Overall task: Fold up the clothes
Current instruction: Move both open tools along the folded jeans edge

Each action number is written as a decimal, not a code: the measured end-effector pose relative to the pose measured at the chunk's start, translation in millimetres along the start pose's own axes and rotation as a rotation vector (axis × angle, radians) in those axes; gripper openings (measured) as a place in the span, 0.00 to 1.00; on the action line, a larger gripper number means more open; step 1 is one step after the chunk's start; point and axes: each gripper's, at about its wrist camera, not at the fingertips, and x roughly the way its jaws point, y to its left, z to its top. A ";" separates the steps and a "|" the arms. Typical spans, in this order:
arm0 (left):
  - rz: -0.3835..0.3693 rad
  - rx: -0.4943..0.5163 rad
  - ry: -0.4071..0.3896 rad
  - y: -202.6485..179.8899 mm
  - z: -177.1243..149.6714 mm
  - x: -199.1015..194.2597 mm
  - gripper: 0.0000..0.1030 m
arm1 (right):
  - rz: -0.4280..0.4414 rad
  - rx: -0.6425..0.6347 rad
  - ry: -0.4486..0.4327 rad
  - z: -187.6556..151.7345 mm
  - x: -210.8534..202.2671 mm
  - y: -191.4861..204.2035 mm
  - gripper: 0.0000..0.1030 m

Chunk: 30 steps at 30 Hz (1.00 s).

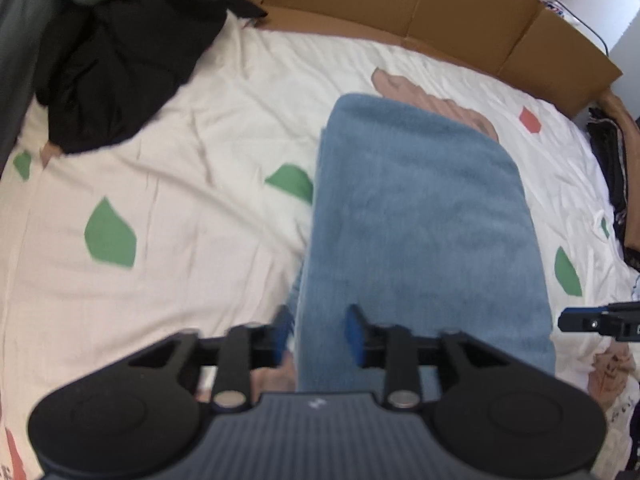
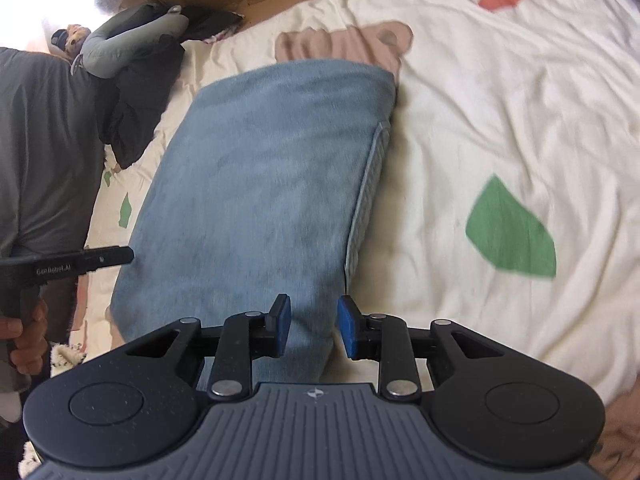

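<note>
Left wrist: my left gripper (image 1: 318,334) hangs half open over the blue towel (image 1: 420,220), near-left corner, gripping nothing. Right wrist: right gripper (image 2: 314,328) gapes at the towel's near-right corner, empty. I'd square edges first.

text: "GenRobot.AI" | on: side of left gripper (image 2: 72,266), white letters on black, right wrist view | other readable text: none, small logos on gripper housings illegible

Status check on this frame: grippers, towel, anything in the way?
Left gripper open, straddling the blue towel's near edge. Right gripper open over the near corner, pads not pressing. Towel folded, flat on the bedsheet. Black clothes piled well clear.
</note>
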 end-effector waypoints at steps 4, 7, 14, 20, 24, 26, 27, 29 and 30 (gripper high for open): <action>-0.041 -0.045 0.039 7.4 -17.5 8.9 0.50 | 0.021 0.045 0.026 -13.8 4.4 -5.2 0.29; -0.089 -0.095 0.059 15.3 -27.8 14.1 0.50 | 0.057 0.089 0.036 -23.5 9.6 -6.6 0.29; -0.128 -0.112 0.059 27.0 -33.2 13.0 0.21 | 0.093 0.119 0.064 -37.9 17.3 -2.9 0.25; -0.120 -0.070 0.037 28.5 -30.0 4.3 0.16 | 0.075 0.148 0.015 -24.1 3.9 -11.4 0.22; -0.105 -0.060 0.036 24.6 -33.5 7.2 0.16 | 0.082 0.176 0.004 -14.4 13.0 -17.4 0.22; -0.101 -0.058 0.039 23.6 -33.6 9.1 0.16 | 0.087 0.190 0.000 -9.6 18.1 -20.3 0.22; -0.101 -0.059 0.042 24.6 -33.2 10.1 0.16 | 0.085 0.179 0.006 -12.6 21.5 -17.4 0.22; -0.096 -0.058 0.048 26.1 -32.5 11.9 0.16 | 0.080 0.146 0.022 -21.0 28.9 -9.6 0.22; -0.091 -0.055 0.049 26.6 -32.2 12.6 0.16 | 0.084 0.145 0.030 -24.5 30.4 -9.0 0.22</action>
